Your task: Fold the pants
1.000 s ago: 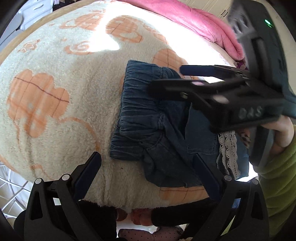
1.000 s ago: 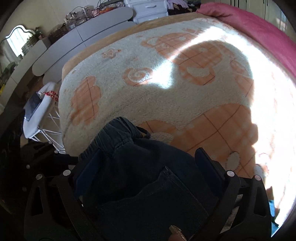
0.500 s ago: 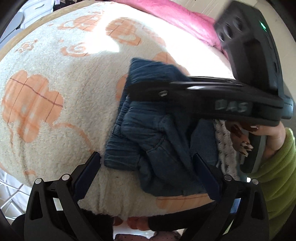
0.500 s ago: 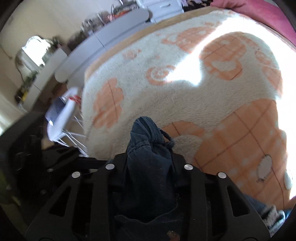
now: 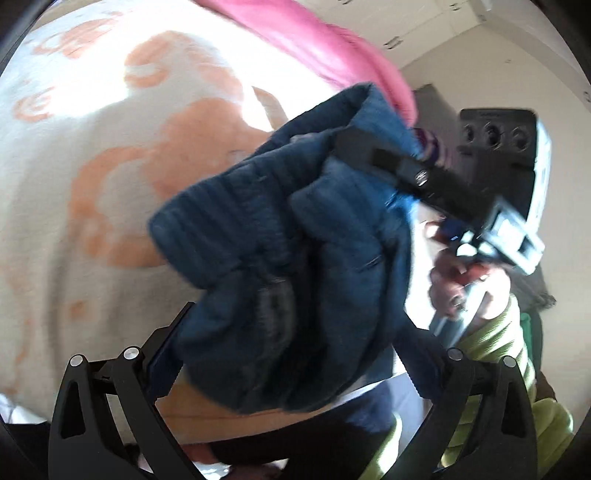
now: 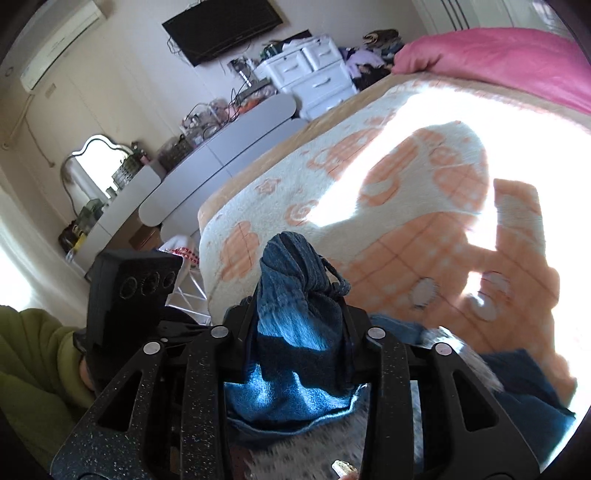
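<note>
There is one pair of pants [image 6: 295, 295], dark blue denim, bunched and lifted off the bed. Two grippers are at work. The right gripper [image 6: 299, 325] is clenched on a gathered wad of the pants, its two fingers pressed close on the cloth with the waistband end sticking up past them; in the left wrist view the same gripper [image 5: 354, 144] bites into the top of the bundle while the rest hangs down. The left gripper [image 5: 295, 354] has its two fingers spread wide, released, and the hanging cloth droops between them; whether it touches the pads cannot be told through the blur. One hand [image 5: 461, 288] in a green sleeve [image 5: 495, 350] holds the right tool.

The bed's near corner and left edge show in the right wrist view, with open blanket [image 6: 424, 206] beyond the pants, much of it sunlit. One pink quilt [image 6: 498, 62] lies along the far side.

The blanket is cream fleece with orange patterns. Past the bed's edge stand a grey counter [image 6: 221, 147], one white drawer unit [image 6: 310, 77], one mirror [image 6: 96, 166] and one wall-hung screen [image 6: 221, 26].
</note>
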The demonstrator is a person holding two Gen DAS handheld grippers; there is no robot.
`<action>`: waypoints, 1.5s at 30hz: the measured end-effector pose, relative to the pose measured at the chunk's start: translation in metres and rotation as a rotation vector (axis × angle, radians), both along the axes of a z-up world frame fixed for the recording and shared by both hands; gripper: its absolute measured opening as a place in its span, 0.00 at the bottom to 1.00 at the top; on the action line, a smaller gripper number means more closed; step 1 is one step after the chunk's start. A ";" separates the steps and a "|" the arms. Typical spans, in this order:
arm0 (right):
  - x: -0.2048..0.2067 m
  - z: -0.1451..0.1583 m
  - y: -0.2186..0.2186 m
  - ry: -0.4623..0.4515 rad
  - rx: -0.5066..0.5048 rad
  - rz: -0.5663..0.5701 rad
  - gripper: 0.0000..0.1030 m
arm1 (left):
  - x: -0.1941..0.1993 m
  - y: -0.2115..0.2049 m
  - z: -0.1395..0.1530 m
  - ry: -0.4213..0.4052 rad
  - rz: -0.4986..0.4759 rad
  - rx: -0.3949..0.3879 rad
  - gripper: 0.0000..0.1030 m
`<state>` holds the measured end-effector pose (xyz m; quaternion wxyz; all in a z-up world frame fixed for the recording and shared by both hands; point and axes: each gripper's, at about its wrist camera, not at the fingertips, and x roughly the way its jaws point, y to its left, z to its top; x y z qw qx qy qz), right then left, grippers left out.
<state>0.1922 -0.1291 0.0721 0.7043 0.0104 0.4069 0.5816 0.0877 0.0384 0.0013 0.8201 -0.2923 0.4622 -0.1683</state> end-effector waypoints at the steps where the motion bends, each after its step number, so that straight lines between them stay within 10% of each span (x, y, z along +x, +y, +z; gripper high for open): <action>1: 0.000 0.002 -0.008 -0.007 0.003 -0.011 0.29 | 0.003 -0.008 0.005 -0.015 -0.010 -0.001 0.96; 5: 0.005 0.006 -0.048 0.029 0.057 -0.061 0.50 | 0.013 -0.038 0.020 -0.064 -0.055 0.017 0.96; 10: 0.009 0.000 -0.105 0.047 0.070 -0.207 0.51 | 0.014 -0.083 0.028 -0.093 -0.203 0.102 0.96; 23: -0.004 -0.072 -0.125 0.058 -0.335 -0.384 0.62 | 0.008 -0.130 0.007 -0.078 -0.298 0.348 0.96; 45: -0.113 0.000 -0.162 -0.278 -0.174 -0.505 0.82 | 0.003 -0.062 0.062 -0.198 -0.045 0.531 0.96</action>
